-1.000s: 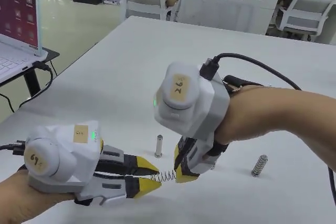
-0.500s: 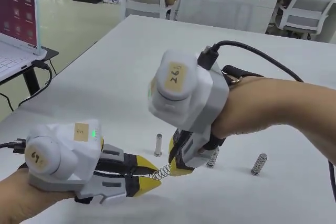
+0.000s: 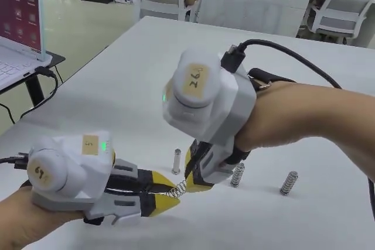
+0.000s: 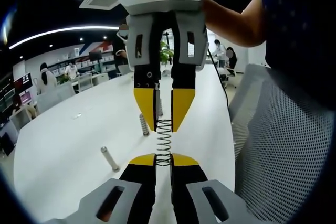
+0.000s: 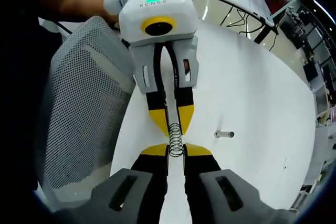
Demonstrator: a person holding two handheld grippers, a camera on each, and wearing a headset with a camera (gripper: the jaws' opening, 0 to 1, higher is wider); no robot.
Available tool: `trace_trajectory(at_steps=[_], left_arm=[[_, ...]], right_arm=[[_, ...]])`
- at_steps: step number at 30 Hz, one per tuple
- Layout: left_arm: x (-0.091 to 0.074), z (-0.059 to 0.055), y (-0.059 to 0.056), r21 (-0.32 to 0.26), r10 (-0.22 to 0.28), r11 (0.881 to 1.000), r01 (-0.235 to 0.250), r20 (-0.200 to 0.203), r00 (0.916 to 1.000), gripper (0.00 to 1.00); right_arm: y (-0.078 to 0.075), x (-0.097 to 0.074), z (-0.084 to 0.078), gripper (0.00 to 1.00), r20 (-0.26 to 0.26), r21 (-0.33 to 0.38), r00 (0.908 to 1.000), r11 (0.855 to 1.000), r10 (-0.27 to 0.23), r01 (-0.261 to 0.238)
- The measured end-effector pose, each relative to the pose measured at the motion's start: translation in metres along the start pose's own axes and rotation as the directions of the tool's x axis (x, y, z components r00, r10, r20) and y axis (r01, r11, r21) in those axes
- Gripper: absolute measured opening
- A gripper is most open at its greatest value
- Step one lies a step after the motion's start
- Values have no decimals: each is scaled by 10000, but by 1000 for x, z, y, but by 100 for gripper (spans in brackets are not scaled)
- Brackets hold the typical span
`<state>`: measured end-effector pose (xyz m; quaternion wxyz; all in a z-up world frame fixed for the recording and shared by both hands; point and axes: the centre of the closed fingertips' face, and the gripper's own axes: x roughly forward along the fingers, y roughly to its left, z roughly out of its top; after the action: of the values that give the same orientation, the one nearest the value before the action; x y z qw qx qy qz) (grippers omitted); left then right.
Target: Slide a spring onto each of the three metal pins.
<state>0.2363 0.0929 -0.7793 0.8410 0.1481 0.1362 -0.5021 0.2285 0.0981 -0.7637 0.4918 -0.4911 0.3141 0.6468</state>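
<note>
The right gripper (image 3: 196, 181) has shifted left since a second ago, uncovering an upright spring (image 3: 237, 175) at its right. Another standing spring (image 3: 288, 183) is further right. Its jaws pinch one end of the held spring (image 3: 176, 189), and the left gripper (image 3: 166, 195) pinches the other end. The coil now looks shorter between them, low over the table (image 3: 117, 92), just in front of the bare pin (image 3: 177, 161).

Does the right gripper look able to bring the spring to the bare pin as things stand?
Probably not yet: the left gripper also pinches the spring, at its other end from the right gripper. The bare pin stands close by, with nothing between.
</note>
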Motion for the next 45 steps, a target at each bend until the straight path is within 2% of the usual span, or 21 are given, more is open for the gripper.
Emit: trace_trajectory(at_steps=[14, 28, 40, 45], left_arm=[[-5, -3, 1, 9, 50, 10000, -50, -2, 10000, 1], [-6, 8, 0, -11, 112, 9999, -112, 333, 9994, 1], [-6, 14, 1, 64, 164, 9998, -167, 503, 9986, 2], [-5, 14, 0, -48, 154, 9999, -152, 444, 9989, 2]], right_arm=[[-1, 6, -2, 13, 176, 195, 9998, 9998, 83, -86], [-2, 11, -1, 13, 707, 628, 9975, 9980, 78, -123], [-1, 9, 3, 9, 766, 492, 9971, 9988, 32, -70], [-1, 8, 4, 9, 769, 441, 9970, 9990, -27, -7]])
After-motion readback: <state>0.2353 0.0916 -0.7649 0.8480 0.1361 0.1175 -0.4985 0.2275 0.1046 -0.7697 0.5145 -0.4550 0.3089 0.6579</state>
